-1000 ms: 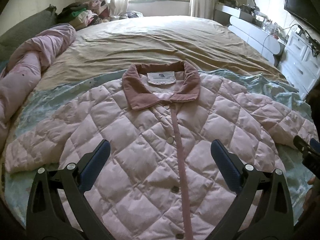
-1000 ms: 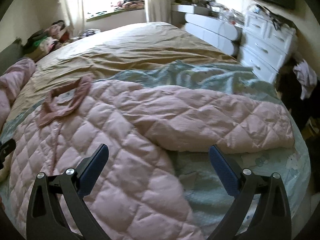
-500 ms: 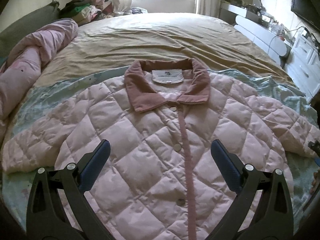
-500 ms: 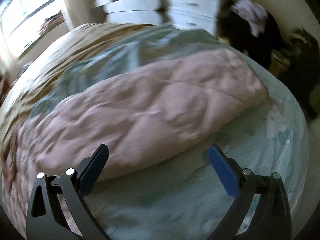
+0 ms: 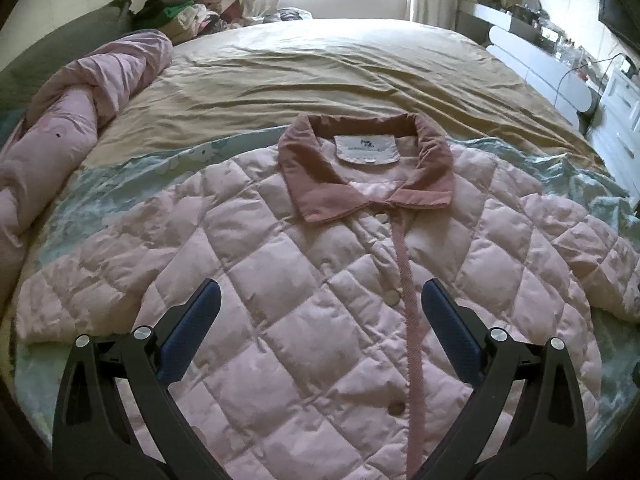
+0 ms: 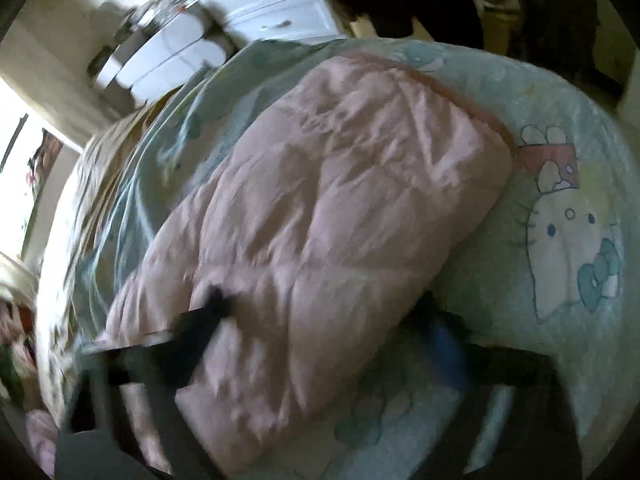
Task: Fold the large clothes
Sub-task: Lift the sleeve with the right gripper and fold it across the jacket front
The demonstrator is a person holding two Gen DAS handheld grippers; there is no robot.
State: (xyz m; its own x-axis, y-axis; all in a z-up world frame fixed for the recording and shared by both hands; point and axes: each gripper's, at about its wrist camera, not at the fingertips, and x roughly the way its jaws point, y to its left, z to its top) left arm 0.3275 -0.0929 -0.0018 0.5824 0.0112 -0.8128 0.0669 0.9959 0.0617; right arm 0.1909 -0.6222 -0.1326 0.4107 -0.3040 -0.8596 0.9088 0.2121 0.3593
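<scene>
A pink quilted jacket [image 5: 320,280] lies face up and buttoned on the bed, its darker pink collar [image 5: 360,168] toward the far side. My left gripper [image 5: 320,304] hovers open over the jacket's chest, nothing between its fingers. In the blurred, rolled right wrist view, the jacket's sleeve [image 6: 340,200] stretches across the pale green cartoon sheet [image 6: 560,320]. My right gripper [image 6: 332,324] straddles that sleeve low down. Its jaws are closing with the sleeve between them, and I see no firm pinch.
A tan cover [image 5: 320,72] spreads over the far half of the bed. A rolled pink quilt [image 5: 60,120] lies along the left edge, with a heap of clothes [image 5: 192,0] behind it. White drawers [image 6: 272,4] stand beyond the bed's right side.
The right gripper swung from the jacket's body out to the sleeve, rolled over and dropped onto it, its fingers drawing inward. The left gripper crept slightly closer over the jacket's front.
</scene>
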